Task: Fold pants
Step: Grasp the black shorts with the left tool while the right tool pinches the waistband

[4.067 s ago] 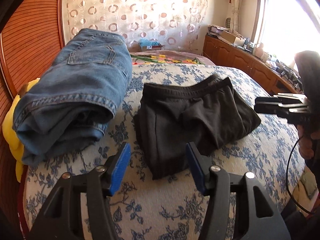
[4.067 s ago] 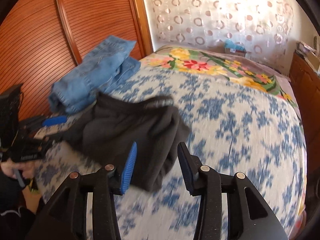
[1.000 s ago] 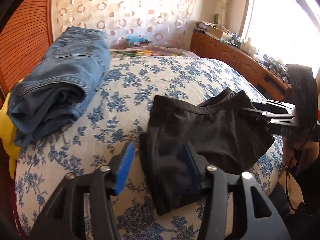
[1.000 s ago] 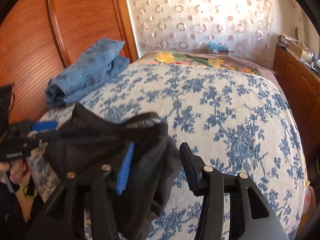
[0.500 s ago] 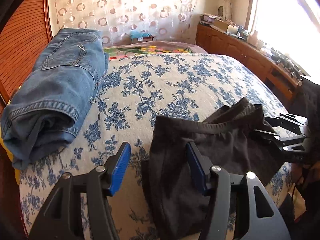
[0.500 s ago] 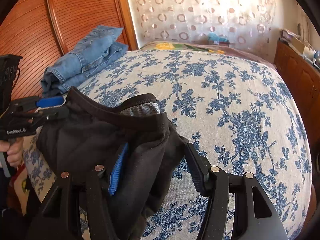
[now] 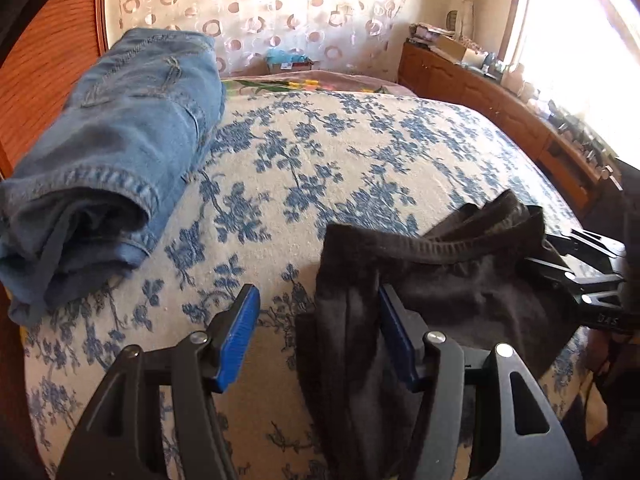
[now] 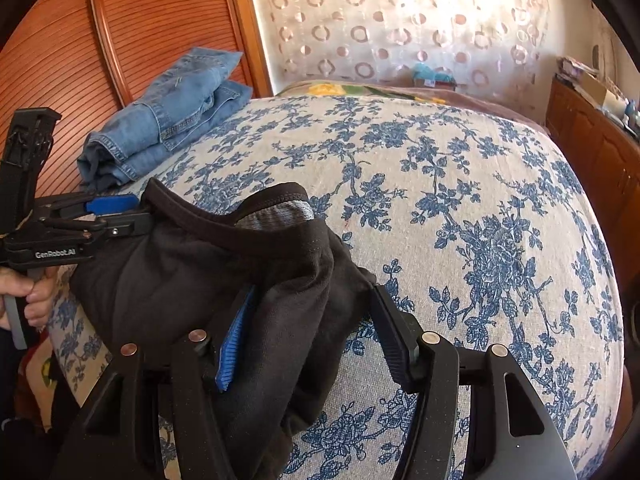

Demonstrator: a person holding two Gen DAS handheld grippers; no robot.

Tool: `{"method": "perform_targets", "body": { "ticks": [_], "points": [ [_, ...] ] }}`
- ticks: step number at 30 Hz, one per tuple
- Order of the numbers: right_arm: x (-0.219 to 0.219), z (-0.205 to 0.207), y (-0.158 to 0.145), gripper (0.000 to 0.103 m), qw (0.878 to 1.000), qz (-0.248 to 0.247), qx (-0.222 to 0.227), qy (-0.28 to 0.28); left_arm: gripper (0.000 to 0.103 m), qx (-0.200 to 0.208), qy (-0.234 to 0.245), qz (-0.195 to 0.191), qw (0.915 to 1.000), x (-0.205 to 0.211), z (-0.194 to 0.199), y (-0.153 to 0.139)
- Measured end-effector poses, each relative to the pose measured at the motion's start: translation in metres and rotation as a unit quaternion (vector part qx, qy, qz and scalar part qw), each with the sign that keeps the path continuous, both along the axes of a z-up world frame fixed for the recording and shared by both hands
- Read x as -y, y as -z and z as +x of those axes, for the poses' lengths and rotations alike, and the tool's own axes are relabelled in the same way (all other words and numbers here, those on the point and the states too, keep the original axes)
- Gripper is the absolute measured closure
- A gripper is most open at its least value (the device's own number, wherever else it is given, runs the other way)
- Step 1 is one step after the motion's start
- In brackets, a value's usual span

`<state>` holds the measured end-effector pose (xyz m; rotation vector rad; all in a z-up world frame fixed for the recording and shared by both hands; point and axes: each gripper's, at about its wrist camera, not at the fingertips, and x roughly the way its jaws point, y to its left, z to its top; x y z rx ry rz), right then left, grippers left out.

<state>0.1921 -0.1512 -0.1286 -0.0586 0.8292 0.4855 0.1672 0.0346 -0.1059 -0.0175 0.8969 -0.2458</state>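
Black pants (image 7: 452, 292): they lie bunched at the near edge of the bed (image 7: 340, 148), waistband toward the headboard, one side hanging over the edge between your two tools.
Your left hand-held gripper (image 7: 316, 332): its jaws stand wide apart; the pants' left edge lies between the blue pads (image 7: 240, 328) and rests against the right one, but nothing is pinched.
Your right hand-held gripper (image 8: 308, 344): its jaws are also spread wide, with a thick fold of the pants draped between and over its fingers, loose rather than clamped.
Your left hand (image 8: 28, 292): it shows in the right wrist view, wrapped around the tool's handle.
Folded jeans (image 7: 112, 152): they sit against the wooden headboard (image 8: 132, 20), well apart from the black pants.
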Motion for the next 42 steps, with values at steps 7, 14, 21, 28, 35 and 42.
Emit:
{"method": "perform_targets", "body": {
  "ticks": [7, 14, 21, 28, 35, 42],
  "points": [
    [-0.001, 0.0, 0.0, 0.043, 1.0, 0.001, -0.001, 0.0, 0.035, 0.019, 0.013, 0.025, 0.9994, 0.003, -0.012, 0.008],
    [-0.001, 0.0, 0.0, 0.043, 1.0, 0.001, -0.001, 0.0, 0.022, 0.018, 0.006, 0.029, 0.9994, 0.003, -0.006, 0.01],
    [-0.001, 0.0, 0.0, 0.042, 1.0, 0.0, -0.001, 0.001, 0.02, 0.014, 0.002, 0.028, 0.9995, 0.003, -0.003, 0.01],
    [0.003, -0.003, -0.002, 0.039, 1.0, 0.001, 0.011, 0.013, 0.02, 0.013, -0.002, 0.024, 0.9996, 0.003, -0.002, 0.01],
    [0.0, 0.0, -0.002, 0.038, 1.0, -0.016, -0.002, 0.018, 0.051, 0.006, 0.021, -0.013, 0.9997, 0.001, -0.009, 0.005],
    [-0.004, 0.009, -0.003, 0.038, 1.0, -0.016, -0.022, 0.006, 0.073, -0.007, 0.043, -0.055, 0.9975, 0.001, -0.013, 0.003]
  ]
}}
